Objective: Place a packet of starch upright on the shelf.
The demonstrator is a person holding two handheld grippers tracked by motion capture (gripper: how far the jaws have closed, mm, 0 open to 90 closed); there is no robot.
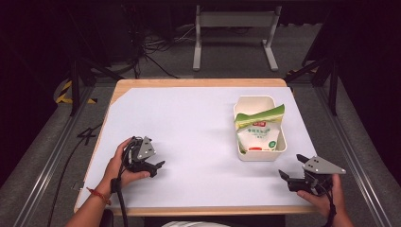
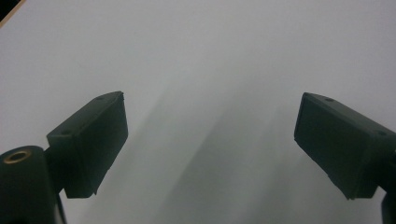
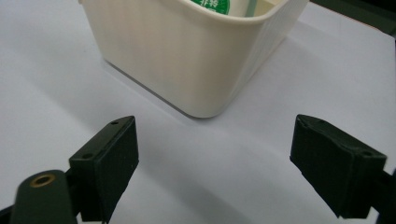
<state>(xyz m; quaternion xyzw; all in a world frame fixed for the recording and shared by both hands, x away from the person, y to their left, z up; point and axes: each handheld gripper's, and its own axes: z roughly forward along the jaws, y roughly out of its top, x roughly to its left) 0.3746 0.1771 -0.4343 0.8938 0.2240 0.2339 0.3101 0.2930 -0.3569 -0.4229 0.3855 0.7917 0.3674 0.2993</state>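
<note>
Resting near the table's near edge, both grippers, left and right, gape empty; a green-and-white bag fills the cream bin far right.

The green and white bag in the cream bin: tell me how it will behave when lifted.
The bag looks soft and probably floppy: its top flap bends over the bin rim. Its glossy film may slip between fingers. It seems fairly full, so likely somewhat heavy.

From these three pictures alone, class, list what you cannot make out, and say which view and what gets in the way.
- Print on the green and white bag: too small to read in the high view.
- The bag's lower part: hidden by the cream bin wall in the right gripper view, and the top edge cuts off the rest.
- Bin floor: covered by the bag in the high view.
- Left gripper surroundings: its own view shows blurred white table.
</note>
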